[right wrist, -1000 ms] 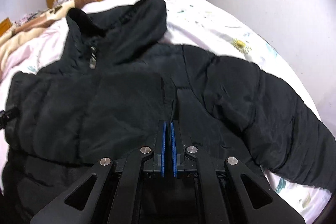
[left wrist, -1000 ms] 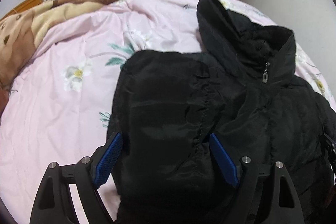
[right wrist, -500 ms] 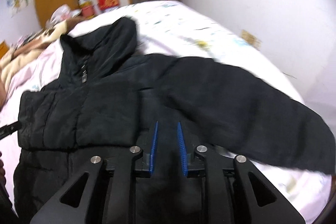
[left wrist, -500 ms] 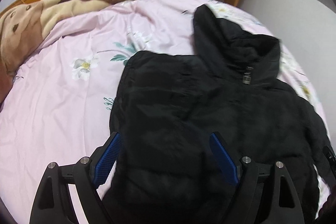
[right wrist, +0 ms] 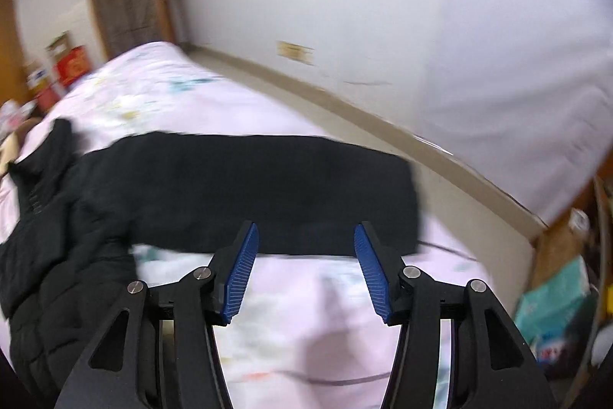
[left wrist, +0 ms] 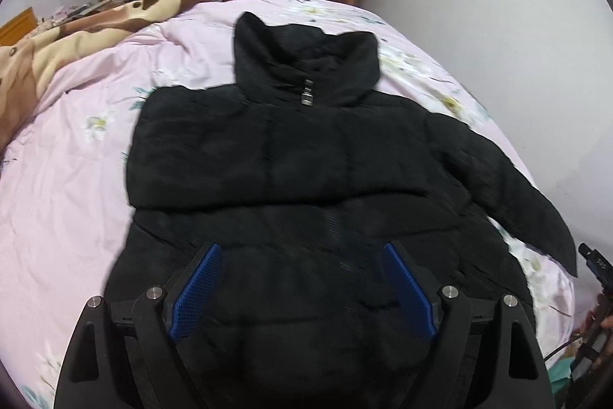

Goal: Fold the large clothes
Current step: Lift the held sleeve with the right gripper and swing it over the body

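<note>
**Folding the jacket: one sleeve in, one still out**

Looking over the black quilted puffer jacket, I see it lying face up on the pink floral bed sheet, collar toward the far end. One sleeve is already folded across its chest; the other sleeve still stretches out sideways from the jacket toward the wall. My left gripper hovers wide and empty above the jacket's hem. My right gripper has just been opening, nothing between its jaws, poised beside that outstretched sleeve. By my reckoning, this sleeve and the body folds remain.
</note>
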`<action>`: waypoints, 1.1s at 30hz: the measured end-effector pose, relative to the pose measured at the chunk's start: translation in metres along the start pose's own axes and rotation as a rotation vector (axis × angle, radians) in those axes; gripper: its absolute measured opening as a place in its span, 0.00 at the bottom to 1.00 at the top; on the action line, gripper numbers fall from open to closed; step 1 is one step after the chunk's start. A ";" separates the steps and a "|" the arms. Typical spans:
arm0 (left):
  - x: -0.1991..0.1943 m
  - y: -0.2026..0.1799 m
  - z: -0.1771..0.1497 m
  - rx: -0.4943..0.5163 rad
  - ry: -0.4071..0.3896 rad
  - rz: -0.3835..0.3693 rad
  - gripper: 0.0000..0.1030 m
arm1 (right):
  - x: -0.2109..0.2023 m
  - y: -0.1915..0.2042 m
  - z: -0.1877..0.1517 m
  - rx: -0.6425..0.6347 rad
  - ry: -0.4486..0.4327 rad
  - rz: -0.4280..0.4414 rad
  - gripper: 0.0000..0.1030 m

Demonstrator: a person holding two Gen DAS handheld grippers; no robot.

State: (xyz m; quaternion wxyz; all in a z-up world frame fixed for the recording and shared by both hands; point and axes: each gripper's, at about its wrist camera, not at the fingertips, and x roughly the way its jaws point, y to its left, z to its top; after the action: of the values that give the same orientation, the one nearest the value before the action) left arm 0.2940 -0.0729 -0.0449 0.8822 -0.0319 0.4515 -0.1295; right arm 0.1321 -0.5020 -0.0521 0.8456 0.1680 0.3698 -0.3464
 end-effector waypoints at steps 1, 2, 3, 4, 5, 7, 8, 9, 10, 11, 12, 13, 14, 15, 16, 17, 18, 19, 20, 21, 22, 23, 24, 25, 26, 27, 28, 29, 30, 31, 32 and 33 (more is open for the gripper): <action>0.000 -0.007 -0.003 0.009 0.001 -0.004 0.83 | 0.004 -0.014 0.001 0.016 0.000 -0.021 0.56; 0.000 -0.015 -0.005 0.018 0.004 -0.001 0.83 | 0.007 -0.023 0.001 0.025 0.004 -0.034 0.57; 0.000 -0.023 -0.009 0.033 0.006 0.006 0.83 | 0.010 -0.033 0.002 0.038 0.009 -0.049 0.60; 0.000 -0.030 -0.011 0.049 0.007 0.007 0.83 | 0.015 -0.042 0.003 0.053 0.014 -0.056 0.62; 0.002 -0.036 -0.013 0.059 0.012 0.005 0.83 | 0.020 -0.051 0.005 0.068 0.028 -0.055 0.63; 0.004 -0.043 -0.014 0.059 0.025 0.004 0.83 | 0.028 -0.064 0.006 0.105 0.037 -0.024 0.67; 0.006 -0.046 -0.015 0.052 0.029 0.004 0.83 | 0.034 -0.069 0.008 0.117 0.050 -0.008 0.68; 0.007 -0.048 -0.016 0.049 0.034 0.005 0.83 | 0.039 -0.071 0.009 0.128 0.063 0.015 0.70; 0.008 -0.051 -0.018 0.046 0.041 0.006 0.83 | 0.044 -0.073 0.010 0.140 0.076 0.047 0.71; 0.010 -0.054 -0.019 0.048 0.044 0.009 0.83 | 0.049 -0.075 0.010 0.145 0.090 0.062 0.71; 0.010 -0.056 -0.020 0.055 0.045 0.010 0.83 | 0.053 -0.075 0.010 0.144 0.101 0.067 0.71; 0.012 -0.060 -0.021 0.066 0.049 0.015 0.83 | 0.060 -0.075 0.010 0.139 0.116 0.069 0.71; 0.013 -0.062 -0.021 0.075 0.050 0.025 0.83 | 0.064 -0.074 0.011 0.130 0.127 0.062 0.71; 0.014 -0.066 -0.021 0.089 0.048 0.032 0.83 | 0.066 -0.075 0.010 0.123 0.131 0.059 0.71; 0.015 -0.067 -0.021 0.099 0.049 0.032 0.83 | 0.070 -0.074 0.011 0.118 0.136 0.061 0.71; 0.016 -0.068 -0.021 0.107 0.051 0.036 0.83 | 0.072 -0.074 0.011 0.117 0.143 0.062 0.71; 0.016 -0.069 -0.021 0.111 0.052 0.039 0.83 | 0.075 -0.075 0.010 0.117 0.150 0.070 0.71; 0.017 -0.069 -0.020 0.114 0.053 0.042 0.83 | 0.078 -0.073 0.010 0.121 0.159 0.082 0.71; 0.018 -0.069 -0.020 0.119 0.052 0.056 0.83 | 0.081 -0.072 0.010 0.129 0.165 0.089 0.71; 0.019 -0.069 -0.019 0.130 0.050 0.074 0.83 | 0.083 -0.072 0.011 0.136 0.167 0.094 0.71; 0.019 -0.068 -0.019 0.134 0.051 0.081 0.83 | 0.084 -0.069 0.011 0.137 0.168 0.102 0.71; 0.021 -0.066 -0.018 0.131 0.055 0.082 0.83 | 0.084 -0.069 0.011 0.130 0.167 0.098 0.71; 0.022 -0.064 -0.018 0.127 0.060 0.080 0.83 | 0.084 -0.067 0.011 0.121 0.167 0.089 0.67; 0.023 -0.062 -0.017 0.119 0.062 0.086 0.83 | 0.082 -0.064 0.011 0.107 0.162 0.082 0.56; 0.023 -0.059 -0.017 0.117 0.062 0.101 0.83 | 0.082 -0.060 0.012 0.101 0.157 0.079 0.52; 0.024 -0.057 -0.017 0.116 0.063 0.113 0.83 | 0.082 -0.059 0.013 0.097 0.151 0.075 0.46; 0.024 -0.054 -0.017 0.111 0.067 0.112 0.83 | 0.080 -0.058 0.013 0.091 0.148 0.081 0.35; 0.025 -0.052 -0.017 0.106 0.072 0.107 0.83 | 0.077 -0.057 0.013 0.083 0.142 0.092 0.31; 0.025 -0.050 -0.017 0.102 0.074 0.109 0.83 | 0.075 -0.055 0.014 0.076 0.136 0.095 0.28; 0.024 -0.047 -0.017 0.099 0.071 0.121 0.83 | 0.072 -0.052 0.015 0.065 0.126 0.092 0.25; 0.023 -0.045 -0.018 0.100 0.068 0.127 0.83 | 0.067 -0.049 0.016 0.050 0.114 0.090 0.23; 0.022 -0.042 -0.017 0.098 0.067 0.130 0.83 | 0.061 -0.045 0.018 0.035 0.096 0.088 0.22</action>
State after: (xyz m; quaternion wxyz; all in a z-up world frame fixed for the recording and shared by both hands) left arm 0.2842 -0.1180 -0.0654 0.8736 0.0451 0.4752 -0.0948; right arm 0.1390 -0.5714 -0.0865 0.8382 0.2153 0.3961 -0.3070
